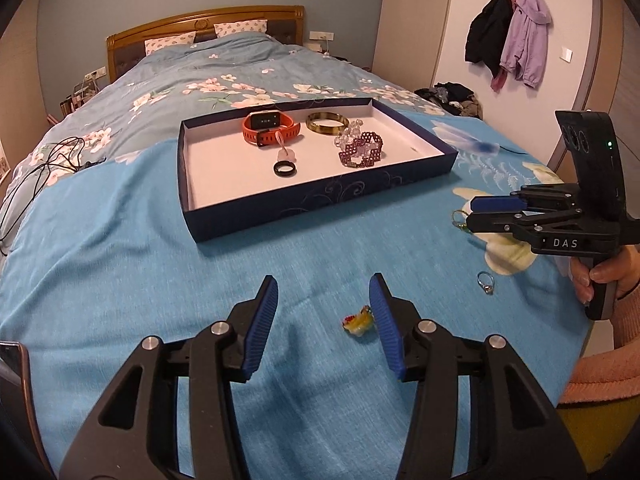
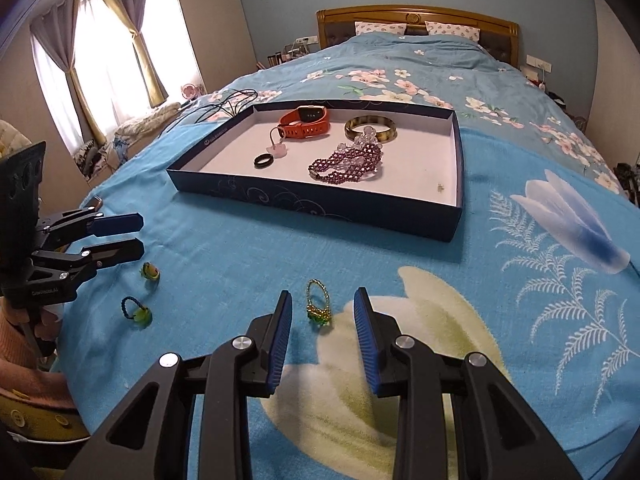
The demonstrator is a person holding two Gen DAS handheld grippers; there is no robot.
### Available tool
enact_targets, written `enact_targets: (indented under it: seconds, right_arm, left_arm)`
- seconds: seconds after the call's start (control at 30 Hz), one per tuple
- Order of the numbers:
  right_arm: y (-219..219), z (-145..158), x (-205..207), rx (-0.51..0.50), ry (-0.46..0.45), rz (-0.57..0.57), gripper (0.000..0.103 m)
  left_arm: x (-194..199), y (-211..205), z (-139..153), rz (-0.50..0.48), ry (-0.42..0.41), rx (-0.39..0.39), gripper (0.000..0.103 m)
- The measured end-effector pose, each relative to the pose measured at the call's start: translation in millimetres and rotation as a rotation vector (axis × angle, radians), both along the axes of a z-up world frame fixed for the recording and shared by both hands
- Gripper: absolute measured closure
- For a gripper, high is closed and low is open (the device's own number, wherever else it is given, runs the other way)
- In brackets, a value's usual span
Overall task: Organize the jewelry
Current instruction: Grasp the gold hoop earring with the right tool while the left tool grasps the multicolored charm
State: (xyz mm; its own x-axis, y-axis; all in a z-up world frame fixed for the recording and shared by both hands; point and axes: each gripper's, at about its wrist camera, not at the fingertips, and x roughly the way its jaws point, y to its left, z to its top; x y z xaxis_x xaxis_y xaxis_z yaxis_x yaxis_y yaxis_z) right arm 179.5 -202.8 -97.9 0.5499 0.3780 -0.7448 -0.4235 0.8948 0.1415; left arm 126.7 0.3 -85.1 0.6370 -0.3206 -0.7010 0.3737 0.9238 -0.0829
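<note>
Holding five pieces, the box lid (image 2: 456,148) awaits three rings (image 2: 318,307) near the bed's foot; both grippers' jaws spread, empty.

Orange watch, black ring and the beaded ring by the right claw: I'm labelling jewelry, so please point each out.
orange watch (image 1: 266,121), left wrist view, on the dark screen face.
black ring (image 1: 285,169), left wrist view, on its near band.
beaded ring (image 2: 318,313), right wrist view, on the green-gold bead cluster.
</note>
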Motion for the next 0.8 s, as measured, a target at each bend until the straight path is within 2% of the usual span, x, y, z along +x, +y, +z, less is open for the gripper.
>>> enact_targets:
  seconds: [0.33, 0.57, 0.73, 0.8]
  right_arm:
    - [5, -7, 3, -0.033, 0.026, -0.003, 0.074]
    - [5, -8, 5, -0.042, 0.027, -0.006, 0.092]
    - [6, -8, 5, -0.049, 0.017, -0.004, 0.093]
    - [6, -6, 4, -0.044, 0.005, -0.008, 0.093]
  left_arm:
    - [-1, -5, -2, 0.002, 0.006, 0.020, 0.056]
    - [-6, -6, -3, -0.010, 0.013, 0.027, 0.057]
    - [-10, -3, -4, -0.019, 0.014, 0.026, 0.058]
    - [-11, -3, -4, -0.026, 0.017, 0.024, 0.065]
